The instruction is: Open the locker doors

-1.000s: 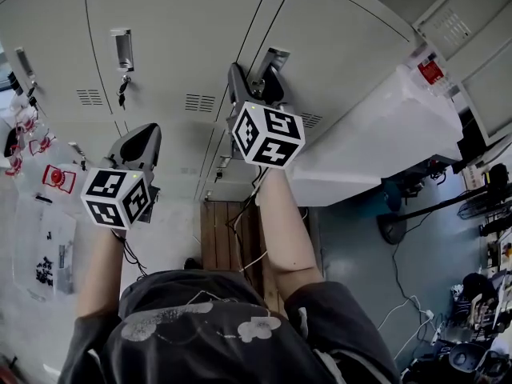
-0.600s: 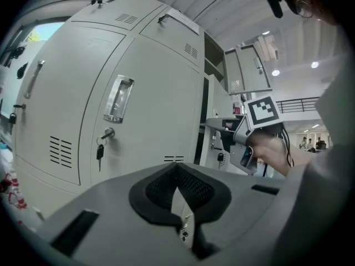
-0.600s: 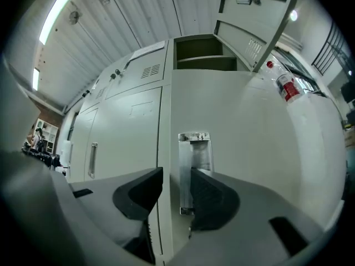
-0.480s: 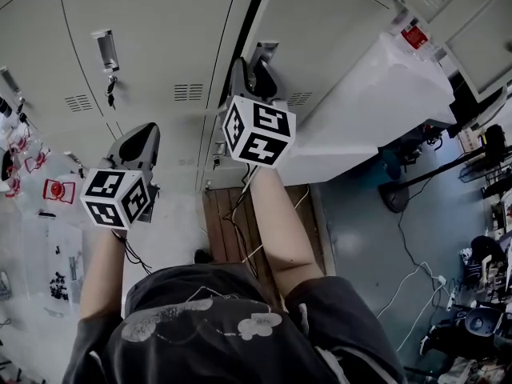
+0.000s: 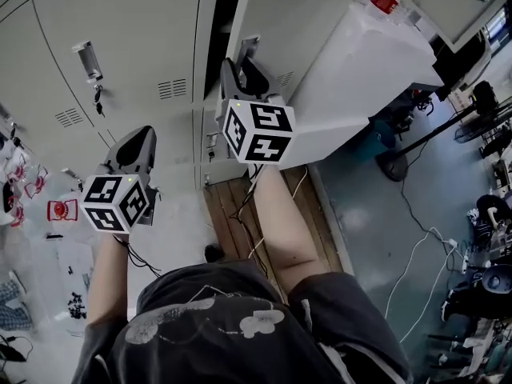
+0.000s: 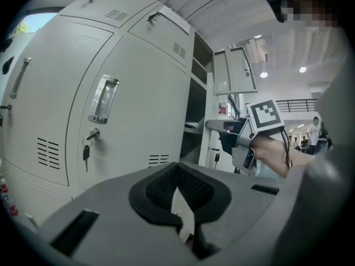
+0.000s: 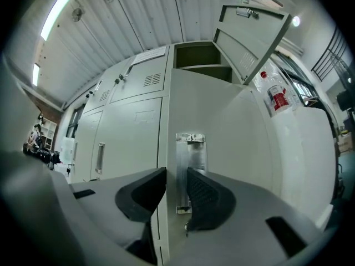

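The grey locker door (image 5: 300, 14) stands partly open, with a dark gap (image 5: 226, 14) along its left edge. My right gripper (image 5: 245, 69) is shut on that door's edge at the metal handle (image 5: 250, 48). In the right gripper view its jaws have just been closing. The pads (image 7: 205, 195) now clamp the door edge beside the handle plate (image 7: 190, 165). My left gripper (image 5: 138, 138) hangs lower left, away from the lockers, shut and empty (image 6: 177, 170). It faces a closed locker door (image 6: 127, 110) with a recessed handle (image 6: 104, 98) and a key (image 6: 86, 151).
A white cabinet (image 5: 368, 70) with a red-labelled bottle (image 5: 384, 1) on top stands right of the held door. A wooden pallet (image 5: 240, 210) and cables lie on the floor below. An upper locker door (image 7: 249, 32) hangs open. Red items (image 5: 56, 210) clutter the left.
The held door has swung further out with my right gripper on it, and the dark gap at its left edge has widened. My left gripper has barely shifted.
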